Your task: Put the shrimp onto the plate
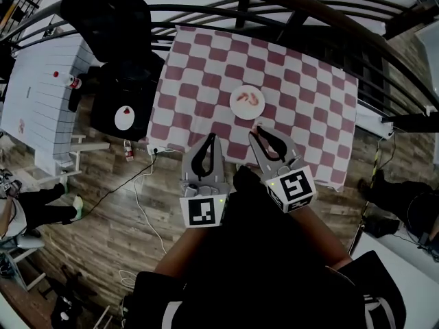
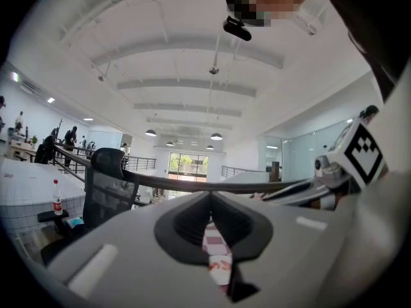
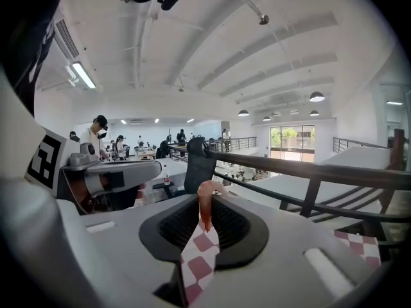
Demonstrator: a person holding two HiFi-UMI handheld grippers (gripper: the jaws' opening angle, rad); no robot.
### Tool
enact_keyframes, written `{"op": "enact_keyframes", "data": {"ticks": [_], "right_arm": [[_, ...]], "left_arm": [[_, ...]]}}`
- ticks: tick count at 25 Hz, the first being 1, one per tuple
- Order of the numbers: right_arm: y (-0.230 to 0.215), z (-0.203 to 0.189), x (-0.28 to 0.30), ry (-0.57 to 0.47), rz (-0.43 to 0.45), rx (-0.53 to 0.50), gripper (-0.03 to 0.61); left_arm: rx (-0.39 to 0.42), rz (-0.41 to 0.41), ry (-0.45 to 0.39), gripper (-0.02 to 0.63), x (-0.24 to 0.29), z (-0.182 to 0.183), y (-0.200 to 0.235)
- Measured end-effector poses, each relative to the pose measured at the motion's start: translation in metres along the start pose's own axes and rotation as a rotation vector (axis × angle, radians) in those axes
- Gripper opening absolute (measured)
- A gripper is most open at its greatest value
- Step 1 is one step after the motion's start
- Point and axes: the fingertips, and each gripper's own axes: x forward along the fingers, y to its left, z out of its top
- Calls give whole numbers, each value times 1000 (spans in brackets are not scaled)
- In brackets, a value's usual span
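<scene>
Holding shrimp (image 3: 204, 205) clenched in right gripper (image 1: 256, 130) jaws, just beside plate (image 1: 235, 110), on tabletop (image 1: 309, 115) near-edge side. Keeping left gripper (image 1: 211, 137) jaws closed, empty. Next likely needing: reaching over plate, lowering, releasing.

Grey tongs (image 1: 211, 138), black-white marker cubes (image 1: 204, 212), dark clothing (image 1: 267, 273)

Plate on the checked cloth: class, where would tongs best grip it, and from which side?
The plate is probably best pinched at its near rim, from the person's side: it lies flat, the rim is bare, the shrimps lie mid-plate. The right tongs hold a shrimp, so use the left tongs.
</scene>
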Motion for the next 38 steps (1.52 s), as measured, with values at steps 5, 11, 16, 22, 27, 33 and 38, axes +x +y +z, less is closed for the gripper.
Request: {"op": "enact_keyframes", "data": {"ticks": [5, 11, 16, 22, 27, 33, 38], "right_arm": [[-19, -24, 25, 77, 69, -30, 58], [-40, -44, 51, 160, 122, -84, 60], [-48, -79, 78, 266, 191, -170, 60], [-54, -126, 107, 386, 282, -266, 60], [-64, -151, 134, 444, 295, -269, 60], [-77, -199, 165, 532, 318, -290, 61], [-83, -232, 186, 592, 332, -292, 61]], "left_arm": [[18, 27, 16, 9, 21, -6, -7], [29, 71, 19, 9, 43, -9, -8], [21, 116, 42, 9, 54, -20, 3], [68, 104, 19, 9, 66, -20, 0], [46, 140, 55, 9, 65, -32, 11], [109, 175, 81, 9, 60, -34, 17], [85, 214, 59, 9, 65, -27, 18]]}}
